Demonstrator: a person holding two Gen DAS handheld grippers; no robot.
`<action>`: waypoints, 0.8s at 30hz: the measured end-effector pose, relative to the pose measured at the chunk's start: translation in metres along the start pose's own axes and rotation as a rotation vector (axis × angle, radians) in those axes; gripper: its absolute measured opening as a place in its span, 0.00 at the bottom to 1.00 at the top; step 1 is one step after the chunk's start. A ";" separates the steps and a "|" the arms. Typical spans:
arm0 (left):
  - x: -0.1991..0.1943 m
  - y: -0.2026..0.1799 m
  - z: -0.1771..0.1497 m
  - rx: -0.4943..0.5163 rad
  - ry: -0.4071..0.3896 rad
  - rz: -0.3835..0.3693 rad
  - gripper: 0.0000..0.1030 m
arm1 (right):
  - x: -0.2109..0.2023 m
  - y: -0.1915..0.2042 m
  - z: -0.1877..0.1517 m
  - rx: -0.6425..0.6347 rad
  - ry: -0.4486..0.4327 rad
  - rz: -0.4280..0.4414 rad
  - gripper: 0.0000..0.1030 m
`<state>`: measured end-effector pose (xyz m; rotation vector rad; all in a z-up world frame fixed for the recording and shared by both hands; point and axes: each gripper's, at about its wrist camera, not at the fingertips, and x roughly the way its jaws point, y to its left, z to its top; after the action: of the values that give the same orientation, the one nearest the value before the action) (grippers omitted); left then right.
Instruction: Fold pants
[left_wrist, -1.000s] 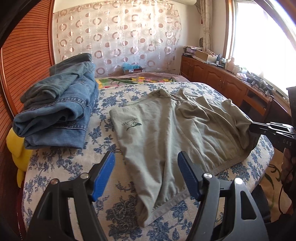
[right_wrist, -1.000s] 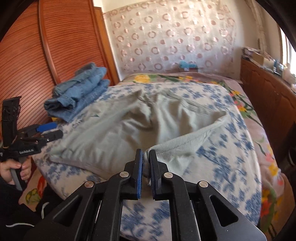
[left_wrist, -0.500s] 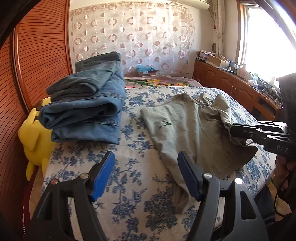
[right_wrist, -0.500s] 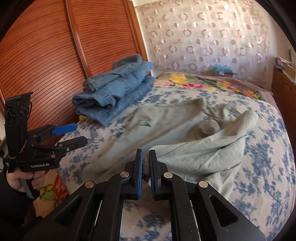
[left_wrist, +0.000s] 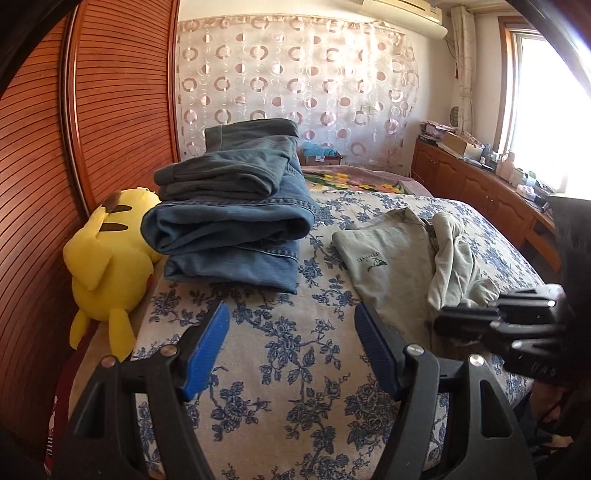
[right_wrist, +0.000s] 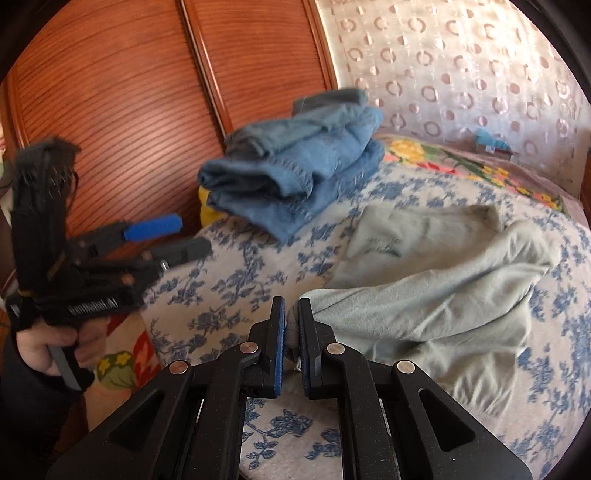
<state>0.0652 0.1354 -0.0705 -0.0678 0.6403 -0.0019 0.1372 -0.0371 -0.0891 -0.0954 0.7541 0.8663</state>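
On the bed (left_wrist: 295, 369), the right hand-held gripper (right_wrist: 291, 321) pinches the pants (right_wrist: 424, 295), lengthwise toward the curtain; the left hand-held gripper (left_wrist: 291, 347) gapes.

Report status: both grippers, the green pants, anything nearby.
Right gripper shut on green pants, edge lifted across. Left gripper open, empty. Folded jeans stacked beside, clear of the fold.
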 end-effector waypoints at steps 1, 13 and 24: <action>0.000 0.001 0.000 -0.001 -0.001 0.001 0.68 | 0.005 0.001 -0.002 -0.001 0.012 -0.002 0.04; 0.001 -0.005 0.000 0.013 -0.003 -0.001 0.68 | -0.002 -0.001 -0.012 0.021 0.014 -0.027 0.29; 0.010 -0.033 -0.002 0.046 0.018 -0.050 0.68 | -0.049 -0.024 -0.015 0.007 -0.061 -0.150 0.33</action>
<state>0.0732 0.1022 -0.0758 -0.0398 0.6566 -0.0656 0.1254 -0.0907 -0.0742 -0.1171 0.6840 0.7212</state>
